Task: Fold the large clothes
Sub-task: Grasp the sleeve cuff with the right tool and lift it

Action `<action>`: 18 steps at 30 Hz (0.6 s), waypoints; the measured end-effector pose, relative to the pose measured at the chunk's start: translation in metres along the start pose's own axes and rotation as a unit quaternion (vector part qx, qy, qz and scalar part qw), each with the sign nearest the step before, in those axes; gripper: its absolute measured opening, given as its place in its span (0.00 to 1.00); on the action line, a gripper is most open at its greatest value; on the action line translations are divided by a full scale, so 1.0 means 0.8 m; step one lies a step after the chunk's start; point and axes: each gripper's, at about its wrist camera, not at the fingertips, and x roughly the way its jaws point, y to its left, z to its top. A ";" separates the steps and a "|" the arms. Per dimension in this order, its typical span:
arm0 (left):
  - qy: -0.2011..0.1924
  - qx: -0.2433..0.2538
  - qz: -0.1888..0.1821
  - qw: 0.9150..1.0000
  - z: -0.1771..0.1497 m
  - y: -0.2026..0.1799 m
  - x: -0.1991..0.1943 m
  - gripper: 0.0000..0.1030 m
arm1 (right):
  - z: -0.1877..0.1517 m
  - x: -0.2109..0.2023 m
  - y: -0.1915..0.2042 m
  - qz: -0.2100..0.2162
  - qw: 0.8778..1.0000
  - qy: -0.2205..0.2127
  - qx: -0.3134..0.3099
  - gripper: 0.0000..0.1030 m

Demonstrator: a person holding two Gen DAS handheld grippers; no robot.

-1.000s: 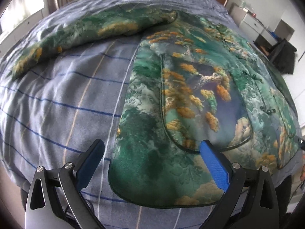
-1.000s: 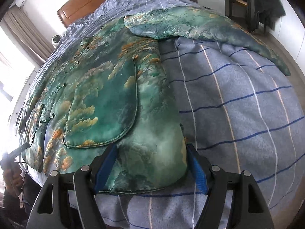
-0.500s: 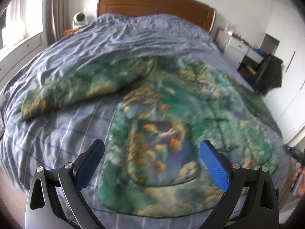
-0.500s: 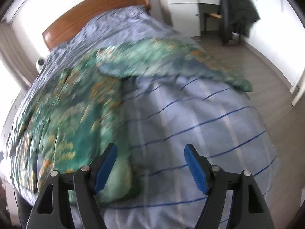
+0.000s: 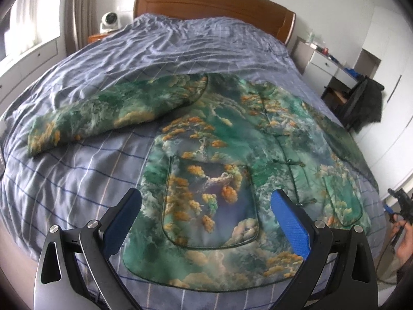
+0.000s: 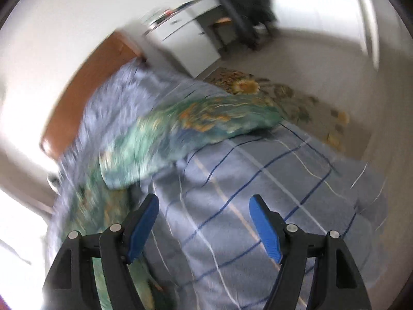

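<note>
With the jacket (image 5: 232,170) lying flat and unfolded, both grippers (image 5: 206,217) (image 6: 204,222) stand wide, empty; the sleeve (image 6: 196,126) beyond the right fingers needs gripping next.

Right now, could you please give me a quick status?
Left tool open, empty. Right tool open, empty. Jacket flat on bed, unfolded. Nothing blocking.

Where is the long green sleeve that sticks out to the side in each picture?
Left wrist view: one sleeve lies at left of centre, reaching left from the jacket across the striped bedspread.
Right wrist view: a blurred sleeve lies at centre, pointing right toward the floor; likely the jacket's other one.
Shared landmark: the wooden headboard, seen at upper left here.
</note>
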 end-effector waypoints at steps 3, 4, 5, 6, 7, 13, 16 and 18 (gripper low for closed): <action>-0.002 -0.003 -0.002 1.000 0.000 -0.004 -0.001 0.97 | 0.017 0.015 -0.023 0.031 0.998 -0.005 0.062 0.72; -0.002 -0.003 -0.003 1.000 -0.001 -0.005 -0.001 0.97 | 0.024 0.026 -0.029 0.044 0.995 -0.001 0.085 0.72; -0.001 -0.001 -0.003 1.000 -0.001 -0.009 -0.001 0.97 | 0.031 0.039 -0.035 0.058 0.992 0.001 0.108 0.72; 0.000 0.002 -0.002 1.000 -0.001 -0.011 0.000 0.97 | 0.035 0.049 -0.037 0.064 0.990 0.002 0.122 0.72; 0.002 0.005 0.001 1.000 -0.001 -0.015 0.000 0.97 | 0.042 0.064 -0.041 0.069 0.988 0.003 0.140 0.72; -0.002 0.019 0.011 1.000 -0.005 -0.024 -0.006 0.97 | 0.078 0.128 -0.053 0.074 0.976 -0.014 0.205 0.72; -0.001 0.019 0.021 1.000 -0.010 -0.019 -0.005 0.97 | 0.087 0.143 -0.056 0.037 0.976 -0.032 0.212 0.17; 0.003 0.015 0.024 1.000 -0.012 -0.014 -0.002 0.97 | 0.089 0.137 -0.047 0.021 0.978 -0.055 0.201 0.13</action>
